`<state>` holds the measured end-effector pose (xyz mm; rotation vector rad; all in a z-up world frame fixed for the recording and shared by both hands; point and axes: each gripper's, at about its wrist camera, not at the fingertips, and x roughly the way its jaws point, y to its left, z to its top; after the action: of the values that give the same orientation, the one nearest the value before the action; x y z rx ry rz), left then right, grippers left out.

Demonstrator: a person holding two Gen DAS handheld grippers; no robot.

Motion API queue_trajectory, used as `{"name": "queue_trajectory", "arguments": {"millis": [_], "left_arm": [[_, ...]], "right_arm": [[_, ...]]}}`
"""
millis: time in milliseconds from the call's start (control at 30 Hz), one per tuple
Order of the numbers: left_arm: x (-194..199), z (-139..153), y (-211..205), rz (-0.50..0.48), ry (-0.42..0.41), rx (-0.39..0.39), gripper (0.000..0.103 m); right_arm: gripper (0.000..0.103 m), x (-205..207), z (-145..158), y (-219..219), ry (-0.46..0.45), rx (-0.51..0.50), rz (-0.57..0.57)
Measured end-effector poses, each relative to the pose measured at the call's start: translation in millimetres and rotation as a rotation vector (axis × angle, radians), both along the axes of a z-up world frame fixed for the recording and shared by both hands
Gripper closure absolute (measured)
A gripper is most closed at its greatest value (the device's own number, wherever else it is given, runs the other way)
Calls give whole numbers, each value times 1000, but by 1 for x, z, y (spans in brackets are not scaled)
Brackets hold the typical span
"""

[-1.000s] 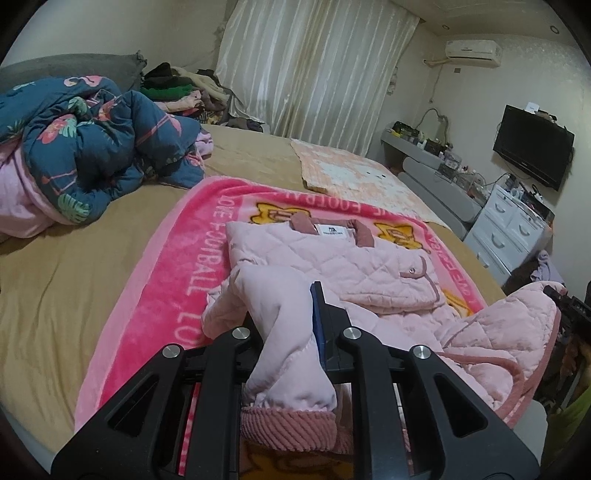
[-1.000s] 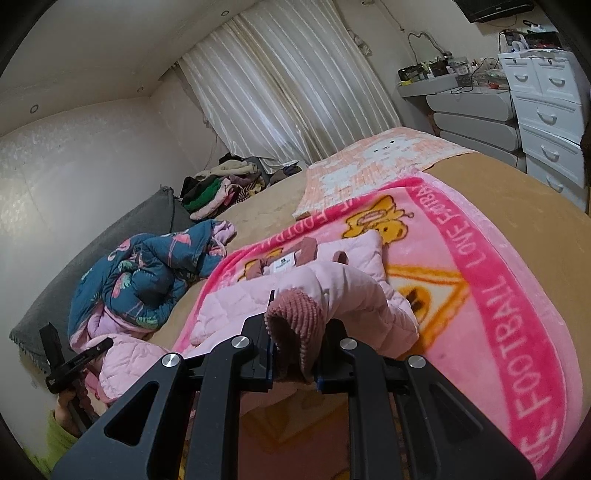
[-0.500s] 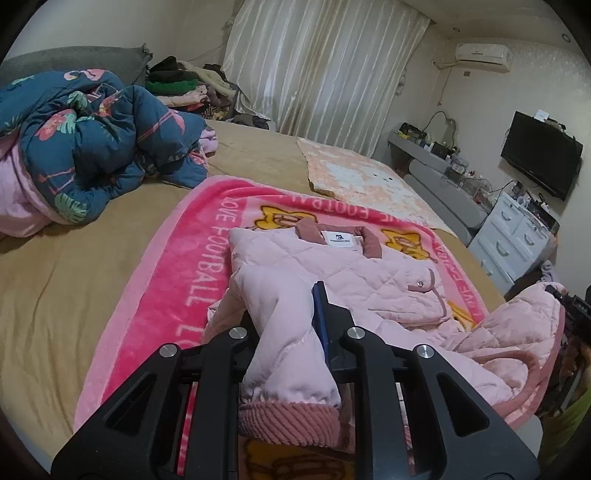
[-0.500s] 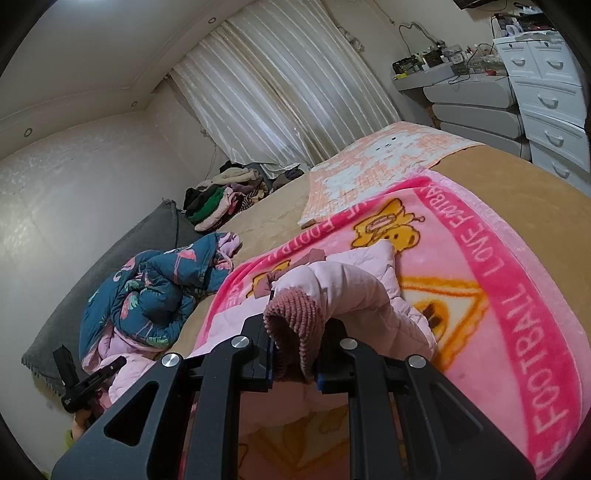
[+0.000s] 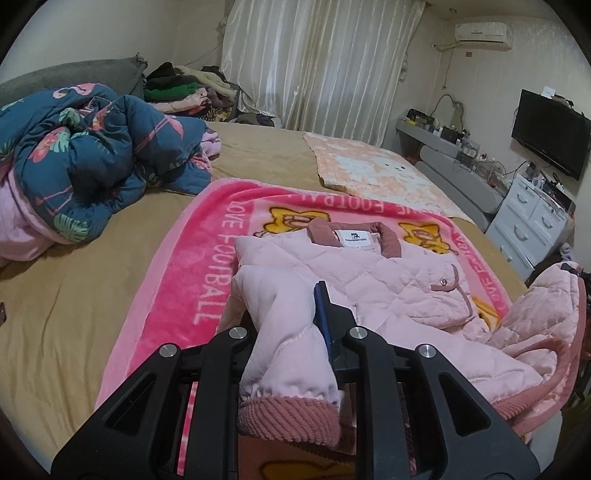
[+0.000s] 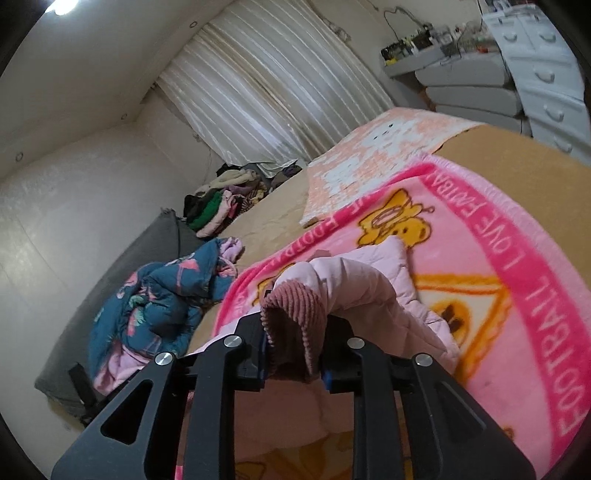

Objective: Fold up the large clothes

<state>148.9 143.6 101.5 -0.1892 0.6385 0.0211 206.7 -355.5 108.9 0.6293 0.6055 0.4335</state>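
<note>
One pink quilted jacket [image 5: 373, 273] lies on one pink football blanket [image 5: 207, 266], with two ribbed cuffs [image 5: 291, 421] in view, one in each tool: the left tool [image 5: 291, 332] and the right tool [image 6: 293, 350]. One bed [image 5: 55, 295] carries them. There is one blue floral quilt [image 5: 85, 162] at the far left, one peach blanket [image 5: 373, 173], one pile of clothes [image 5: 184, 92], one television [image 5: 550, 133], one air conditioner [image 5: 484, 31] and one curtain [image 5: 317, 66].
</note>
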Motion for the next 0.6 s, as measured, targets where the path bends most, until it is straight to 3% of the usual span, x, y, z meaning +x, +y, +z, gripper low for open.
{"name": "queue_trajectory", "arguments": {"millis": [233,533,600], "left_arm": [[19,-6,3,7,13,1,90],[50,-17,7,18,43,2,90],[55,-20,7,20,47,0,90]], "right_arm": [[72,23,-9,-1,37,62,27],[49,49,-22,-6,51,113,27],[39,51,-25,-7,40,129,32]]}}
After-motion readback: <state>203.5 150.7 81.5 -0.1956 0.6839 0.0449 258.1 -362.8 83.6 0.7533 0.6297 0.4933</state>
